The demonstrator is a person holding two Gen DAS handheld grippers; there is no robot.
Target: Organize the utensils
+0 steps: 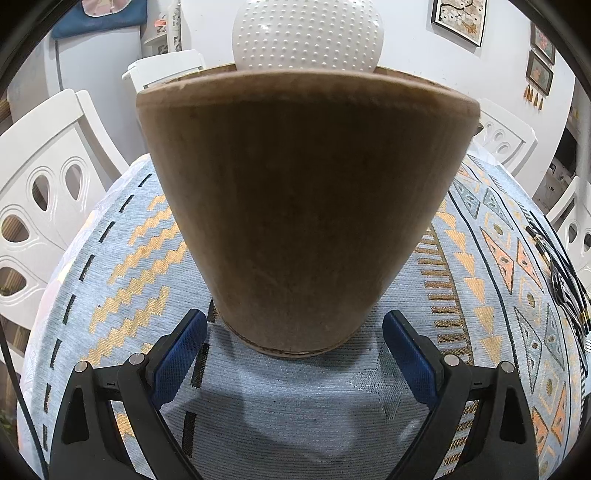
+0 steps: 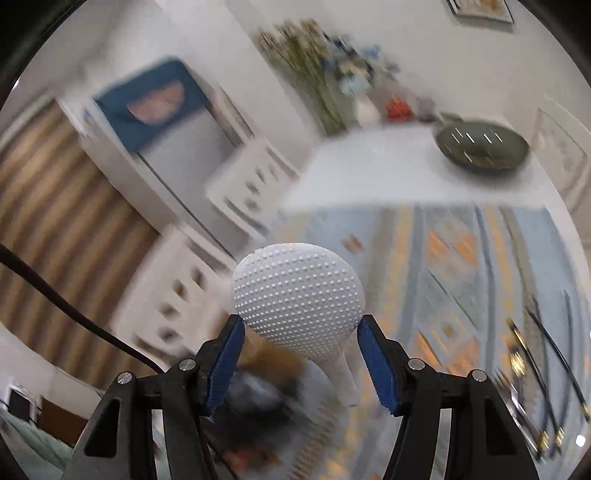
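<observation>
In the left wrist view a brown wooden utensil holder [image 1: 306,206] stands upright on the patterned tablecloth [image 1: 122,258]. My left gripper [image 1: 294,325] clasps its base, one blue pad on each side. A white dotted spoon head [image 1: 306,33] shows over the holder's far rim; whether it sits inside I cannot tell. In the right wrist view my right gripper [image 2: 300,325] is shut on the head of a white dotted spoon [image 2: 299,291]. Its handle points down toward me. The background there is blurred.
Black and gold cutlery [image 1: 565,273] lies on the cloth to the right, also the cutlery [image 2: 535,376] in the right wrist view. A dark green bowl [image 2: 480,147] sits at the table's far end. White chairs [image 1: 48,206] surround the table.
</observation>
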